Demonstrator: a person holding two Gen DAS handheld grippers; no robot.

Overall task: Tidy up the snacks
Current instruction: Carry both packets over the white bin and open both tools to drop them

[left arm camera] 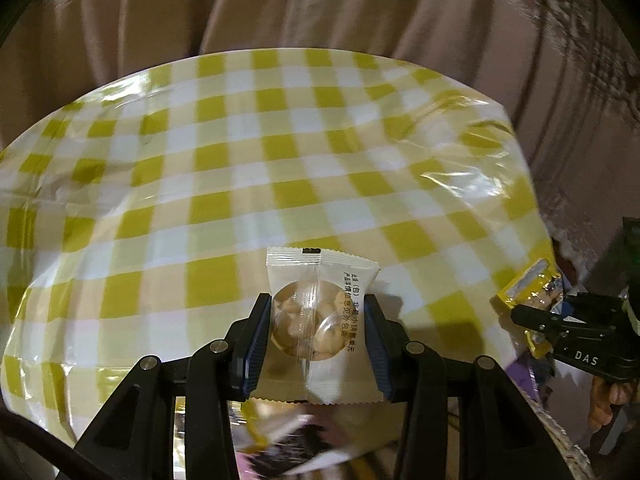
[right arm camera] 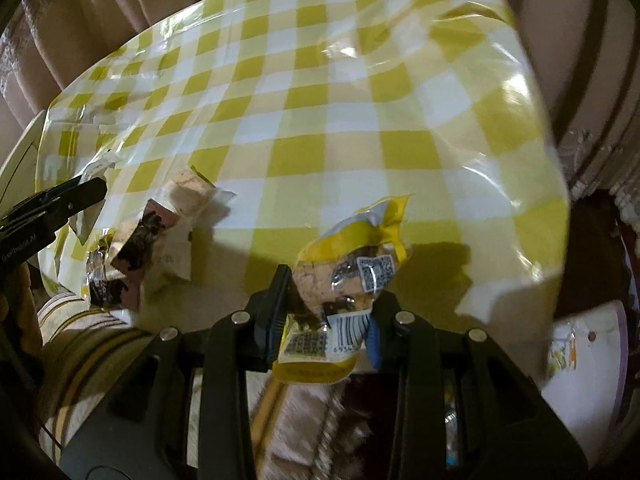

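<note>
The left gripper (left arm camera: pixel 316 330) is clamped on a white nut packet (left arm camera: pixel 320 320); the right gripper (right arm camera: pixel 328 312) on a yellow snack packet (right arm camera: pixel 352 276). More wrappers (right arm camera: pixel 132 248) lie at nine o'clock on the checked tablecloth (right arm camera: pixel 320 120). Both packets should be kept level and set down gently, well apart.

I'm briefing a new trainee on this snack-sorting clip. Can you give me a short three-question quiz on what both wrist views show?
1. True or false: the left tongs are empty.
2. What does the white packet show through its clear window? A) nuts B) gummies C) noodles
3. Which colour is the packet in the right tongs?

Key: 1 false, they grip the white packet. 2 A. 3 yellow, with a barcode and QR codes, held above the checked tablecloth.
</note>
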